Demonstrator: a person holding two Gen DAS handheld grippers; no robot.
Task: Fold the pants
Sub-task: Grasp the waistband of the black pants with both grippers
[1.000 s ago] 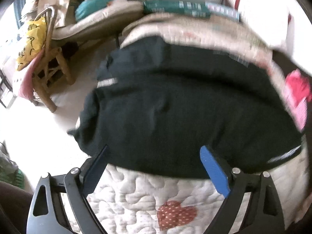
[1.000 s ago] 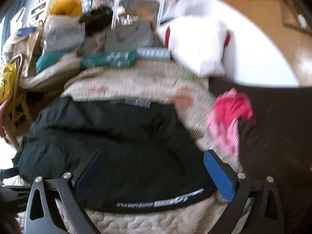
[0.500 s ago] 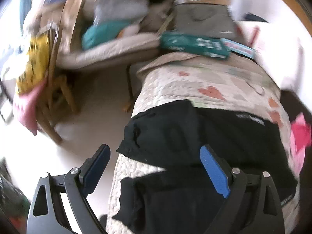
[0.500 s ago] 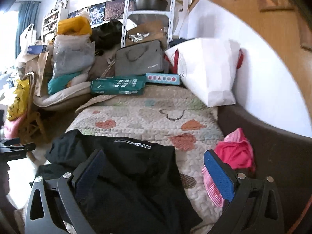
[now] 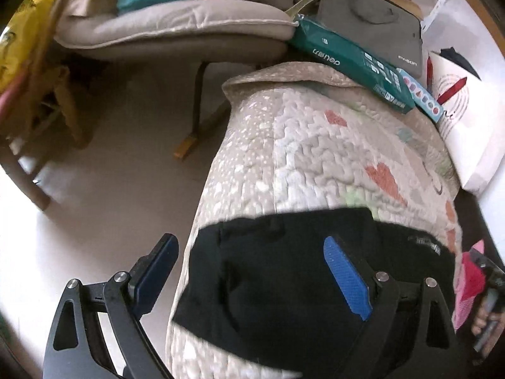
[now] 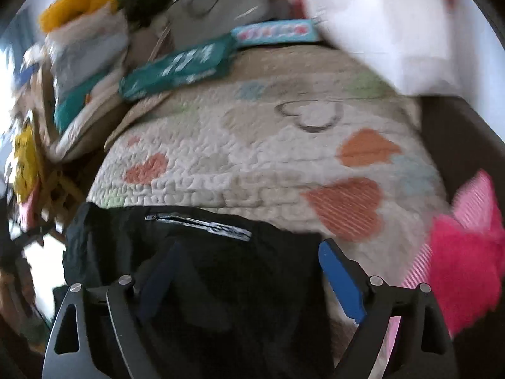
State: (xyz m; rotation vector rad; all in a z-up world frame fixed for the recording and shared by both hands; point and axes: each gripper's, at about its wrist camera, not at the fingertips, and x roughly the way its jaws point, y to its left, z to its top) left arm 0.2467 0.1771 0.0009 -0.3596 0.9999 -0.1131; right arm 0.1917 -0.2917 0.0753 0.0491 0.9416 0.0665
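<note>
The black pants lie folded on the quilted heart-pattern cover, near its front-left edge. In the right wrist view the pants show a white printed label along their far edge. My left gripper is open and empty, just above the pants' left part; its left finger hangs past the cover's edge over the floor. My right gripper is open and empty, over the pants' right part.
A pink garment lies right of the pants. A green box, a grey case and a white pillow sit at the far end. A cushioned chair and wooden chair stand on the floor left.
Both grippers, open all along, have drawn back from the pants and tipped up, then come down closer over them. The pants now lie as a shorter folded bundle.
</note>
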